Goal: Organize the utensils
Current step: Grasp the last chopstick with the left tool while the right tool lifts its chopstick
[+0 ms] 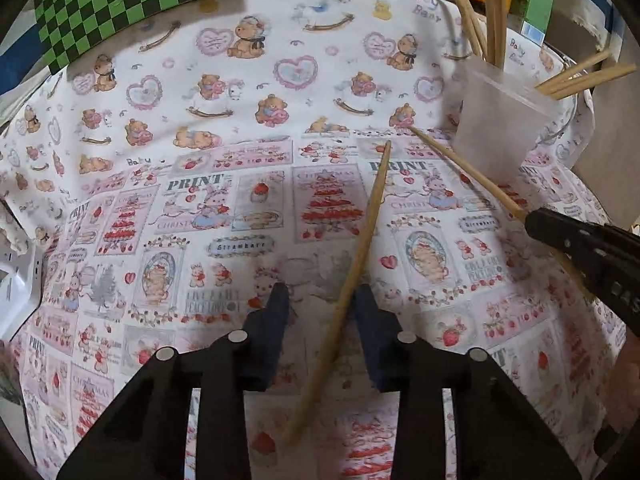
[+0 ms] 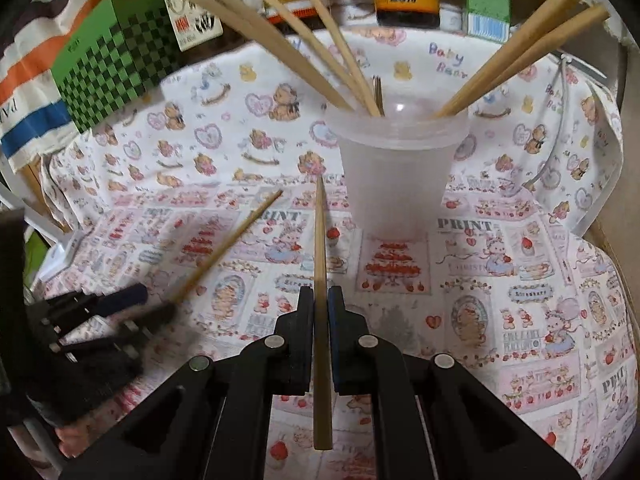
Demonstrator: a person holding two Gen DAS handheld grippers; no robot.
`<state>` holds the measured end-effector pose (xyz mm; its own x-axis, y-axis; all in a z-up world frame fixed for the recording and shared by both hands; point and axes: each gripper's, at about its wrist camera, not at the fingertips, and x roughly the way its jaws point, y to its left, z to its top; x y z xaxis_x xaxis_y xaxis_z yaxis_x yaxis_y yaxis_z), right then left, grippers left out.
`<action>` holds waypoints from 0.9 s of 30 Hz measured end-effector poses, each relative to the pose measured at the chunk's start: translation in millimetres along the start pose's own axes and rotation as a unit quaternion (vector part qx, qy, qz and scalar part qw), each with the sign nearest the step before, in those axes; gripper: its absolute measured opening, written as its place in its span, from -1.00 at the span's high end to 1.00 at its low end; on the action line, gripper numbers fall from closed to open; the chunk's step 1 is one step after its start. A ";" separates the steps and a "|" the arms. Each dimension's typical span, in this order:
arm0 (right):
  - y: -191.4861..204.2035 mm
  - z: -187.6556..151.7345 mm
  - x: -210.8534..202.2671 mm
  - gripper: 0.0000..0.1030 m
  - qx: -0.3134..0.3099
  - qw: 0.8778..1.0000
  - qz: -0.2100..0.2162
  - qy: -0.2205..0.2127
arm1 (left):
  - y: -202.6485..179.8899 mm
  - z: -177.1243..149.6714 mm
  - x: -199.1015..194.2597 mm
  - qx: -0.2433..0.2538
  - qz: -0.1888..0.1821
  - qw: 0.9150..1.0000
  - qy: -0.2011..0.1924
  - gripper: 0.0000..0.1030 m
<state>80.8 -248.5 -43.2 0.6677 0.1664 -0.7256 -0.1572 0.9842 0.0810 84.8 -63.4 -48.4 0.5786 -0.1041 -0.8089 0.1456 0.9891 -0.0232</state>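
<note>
Chopsticks: one slender, round, pale wooden stick (image 2: 321,300) is clamped between the dark padded jaws of the right hand-held gripper (image 2: 321,300), its tip pointing toward the base of the cup (image 2: 396,176). The cup is frosted, translucent plastic, tapered, upright on the printed cotton tablecloth (image 1: 280,80), and holds several more chopsticks (image 2: 280,40) fanned outward. The left hand-held gripper (image 1: 320,300) is narrowed around a second chopstick (image 1: 362,248); the right pad seems to touch it, the left pad stands clear.
</note>
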 end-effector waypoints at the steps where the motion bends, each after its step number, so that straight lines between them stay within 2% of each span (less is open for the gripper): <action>1: -0.6 -0.1 2.3 0.84 -0.001 1.000 -0.006 -0.002 | 0.9 0.1 0.1 0.001 -0.002 1.000 0.000 0.45; 3: -0.8 -0.8 6.1 0.84 -0.009 1.000 -0.021 -0.006 | 2.9 1.0 0.3 -0.002 -0.007 1.000 0.000 0.75; 6: -1.2 -0.9 15.6 0.85 -0.010 1.000 0.009 0.020 | 7.8 2.6 0.4 -0.014 -0.009 1.000 -0.009 0.81; 8: -0.9 -1.4 20.0 0.85 -0.010 0.999 0.009 0.029 | 6.5 4.5 0.2 -0.010 -0.010 1.000 -0.023 0.86; 11: -2.5 -0.8 21.8 0.84 -0.008 0.999 0.002 0.036 | 4.2 7.1 3.8 -0.013 -0.044 0.999 -0.018 0.87; 12: -3.1 -0.1 20.7 0.83 -0.004 0.999 0.005 0.038 | 3.5 8.3 3.7 -0.014 -0.038 0.999 -0.020 0.87; 14: -2.6 0.7 18.2 0.62 -0.005 0.999 0.005 0.051 | 2.1 10.3 0.3 -0.010 -0.016 0.999 -0.036 0.88; 17: 1.6 -1.2 14.1 0.57 -0.020 0.996 -0.028 0.083 | 3.6 13.4 -5.1 -0.005 -0.002 0.999 -0.049 0.88; 19: 5.2 -2.9 12.0 0.57 -0.037 0.995 -0.035 0.091 | 3.4 12.2 -10.5 -0.002 0.001 0.999 -0.041 0.55; 20: 6.4 -3.7 9.8 0.57 -0.042 0.994 -0.037 0.092 | 3.7 11.6 -12.6 0.001 0.005 0.999 -0.033 0.27; 22: 7.1 -5.0 7.0 0.57 -0.044 0.994 -0.035 0.096 | 3.6 10.0 -15.6 0.014 0.016 1.000 0.011 0.30; 23: 5.9 -6.1 4.3 0.57 -0.034 0.994 -0.039 0.095 | 4.2 9.4 -18.8 0.014 0.002 1.000 0.024 0.30; 24: 5.1 -6.9 0.9 0.57 -0.028 0.995 -0.045 0.088 | 5.9 10.2 -26.0 0.010 -0.018 1.000 0.020 0.29; 25: 6.5 -7.3 -2.9 0.57 -0.029 0.995 -0.053 0.079 | 6.2 11.0 -31.8 0.010 -0.020 1.000 0.013 0.29; 27: 11.7 -7.4 -5.7 0.57 -0.048 0.995 -0.057 0.072 | 6.8 11.0 -37.3 0.013 0.001 1.000 0.007 0.29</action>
<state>69.8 -238.3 -43.1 0.5747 0.0365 -0.8176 -0.1600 0.9847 -0.0685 73.0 -53.9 -11.9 0.5674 -0.0995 -0.8174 0.1650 0.9863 -0.0055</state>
